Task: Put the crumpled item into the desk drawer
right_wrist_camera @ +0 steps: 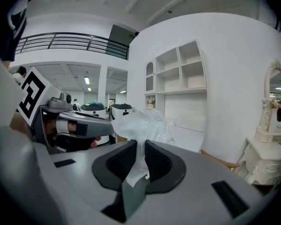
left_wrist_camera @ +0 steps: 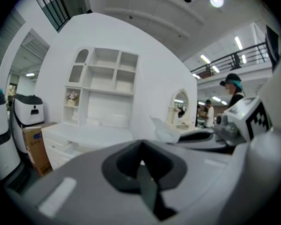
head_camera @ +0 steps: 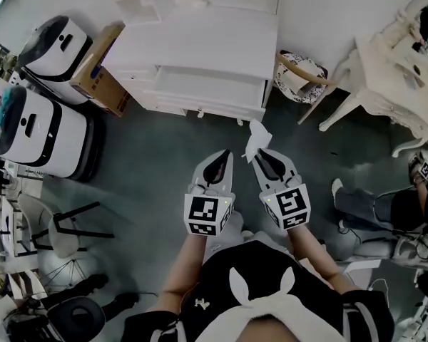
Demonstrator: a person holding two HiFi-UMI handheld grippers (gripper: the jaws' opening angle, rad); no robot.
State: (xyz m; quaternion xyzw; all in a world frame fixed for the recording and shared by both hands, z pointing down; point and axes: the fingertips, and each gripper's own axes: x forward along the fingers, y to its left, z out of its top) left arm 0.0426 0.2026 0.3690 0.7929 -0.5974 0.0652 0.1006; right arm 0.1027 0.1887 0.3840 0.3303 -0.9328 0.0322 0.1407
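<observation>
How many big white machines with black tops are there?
2, both at the head view's left. One white machine stands beside the cardboard box; the other stands below it in the picture. More may be hidden.

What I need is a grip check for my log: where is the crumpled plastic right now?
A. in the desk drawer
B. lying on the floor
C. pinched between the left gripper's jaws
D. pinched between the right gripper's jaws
D: the right gripper view shows the crumpled plastic pinched between the jaws of the right gripper.
</observation>
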